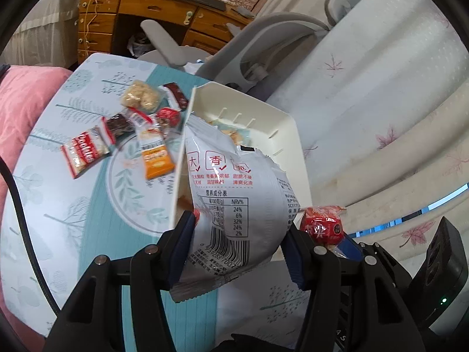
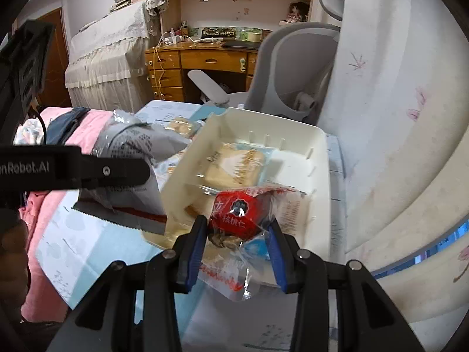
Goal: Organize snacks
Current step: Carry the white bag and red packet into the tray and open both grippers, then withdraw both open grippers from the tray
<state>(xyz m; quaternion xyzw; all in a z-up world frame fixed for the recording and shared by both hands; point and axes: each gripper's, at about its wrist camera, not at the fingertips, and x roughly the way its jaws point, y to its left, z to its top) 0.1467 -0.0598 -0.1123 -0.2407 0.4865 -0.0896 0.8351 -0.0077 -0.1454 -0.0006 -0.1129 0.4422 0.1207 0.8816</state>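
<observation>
Two grippers are working over the patterned table (image 1: 73,205), each clenched on a packet; nearest the left wrist lens, the left gripper (image 1: 237,252) is pinching a large white snack bag (image 1: 234,193) between its blue pads, the bag's barcode end hanging toward six o'clock and its top leaning over the near rim of the cream tray (image 1: 296,146); at three o'clock from that bag, the right gripper (image 1: 337,243) is carrying a red-wrapped snack (image 1: 322,223) just beside the tray's edge.

In the right wrist view, the right gripper (image 2: 237,234) is squeezing the red-wrapped snack (image 2: 240,211) by its clear wrapper, holding it over the near end of the cream tray (image 2: 319,176); inside the tray, toward twelve o'clock, a pale cracker packet (image 2: 234,164) is lying flat on the floor; at nine o'clock the left gripper's black arm (image 2: 73,167) is crossing the picture with the white snack bag (image 2: 132,152) crumpled beyond it.

Farther out, at ten o'clock in the left view, loose snacks are lying scattered on the table: a cookie packet (image 1: 85,152), an orange packet (image 1: 155,155), a dark brown bar (image 1: 118,126) and a bag of pale puffs (image 1: 140,96); a grey chair (image 1: 263,44) and a wooden desk (image 1: 132,14) are standing behind.
</observation>
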